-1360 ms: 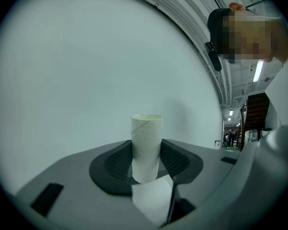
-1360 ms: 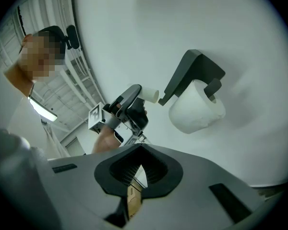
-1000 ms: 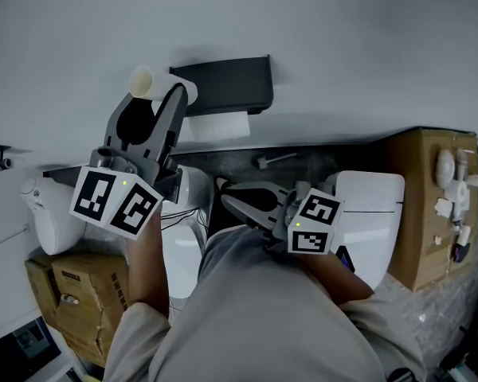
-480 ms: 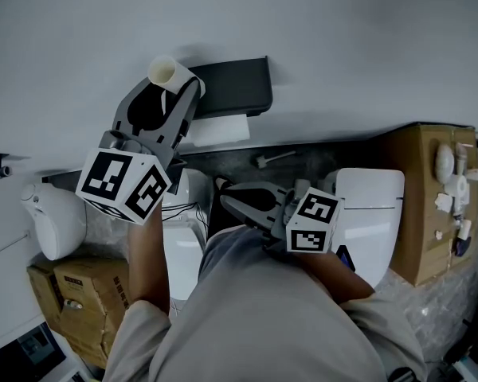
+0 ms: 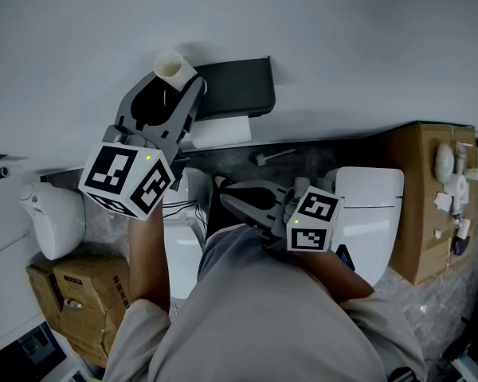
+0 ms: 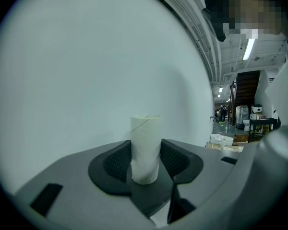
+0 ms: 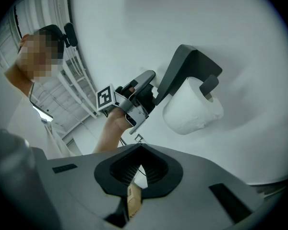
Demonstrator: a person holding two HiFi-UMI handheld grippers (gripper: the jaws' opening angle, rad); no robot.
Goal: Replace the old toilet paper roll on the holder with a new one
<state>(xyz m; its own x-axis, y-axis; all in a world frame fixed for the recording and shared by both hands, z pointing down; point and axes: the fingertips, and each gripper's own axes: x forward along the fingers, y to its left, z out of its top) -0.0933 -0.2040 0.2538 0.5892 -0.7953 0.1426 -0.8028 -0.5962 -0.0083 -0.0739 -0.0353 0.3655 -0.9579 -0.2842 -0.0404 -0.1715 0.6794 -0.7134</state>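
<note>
Lightly, my left gripper (image 6: 145, 166) pinched the pale hollow cardboard tube (image 6: 145, 138) near its lower end, just left of the dark grey wall holder (image 5: 233, 82). I judged the tube light and crushable, so it was best squeezed gently at mid-length. My right gripper (image 7: 140, 172) was closed on nothing. A full white paper roll (image 7: 192, 110) hung on the holder.

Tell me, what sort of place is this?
Likely a mocked-up bathroom corner in a warehouse or workshop: a wall-mounted paper holder with a roll, toilets standing on the floor, and cardboard boxes beside them.
</note>
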